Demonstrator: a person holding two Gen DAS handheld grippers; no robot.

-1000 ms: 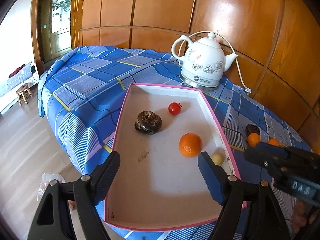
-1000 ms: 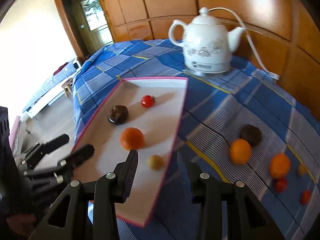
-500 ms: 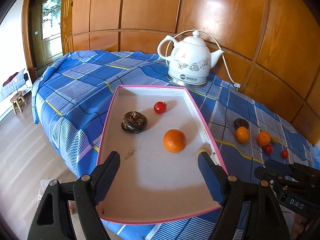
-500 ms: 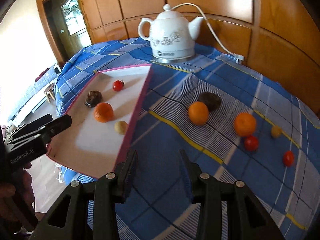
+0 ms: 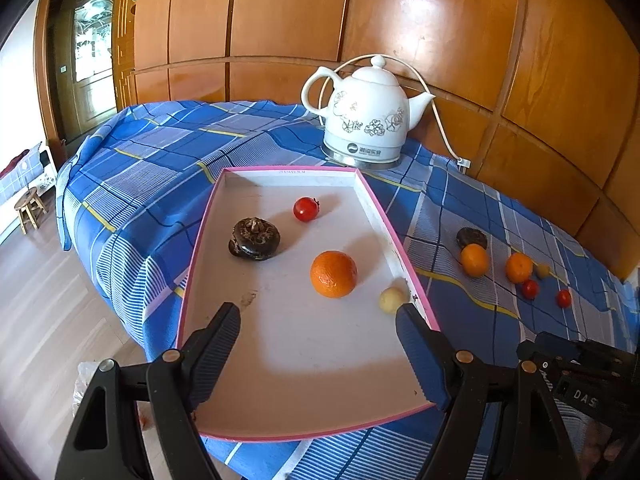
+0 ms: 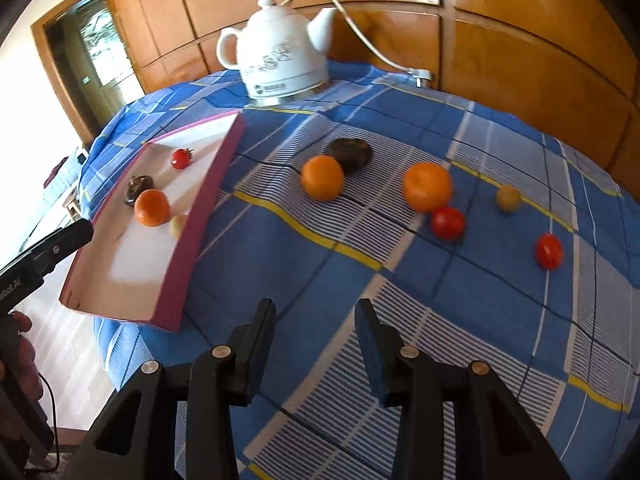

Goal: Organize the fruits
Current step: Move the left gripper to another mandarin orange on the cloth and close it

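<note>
Right wrist view is showing the right gripper point(image 6: 316, 328) hovering with jaws apart and empty over the blue plaid cloth point(image 6: 320, 272), loose fruits point(image 6: 427, 192) lying beyond. The left gripper point(image 5: 318, 340) is gaping empty over the pink-rimmed tray point(image 5: 404, 256), hiding part of its near rim. The kettle point(image 5: 366, 120) is standing behind.

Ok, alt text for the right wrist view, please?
Open black tongs hover empty over a blue plaid cloth scattered with two oranges, two red tomatoes, a yellow fruit and a dark fruit. A pink-rimmed white tray at left holds four fruits.
</note>
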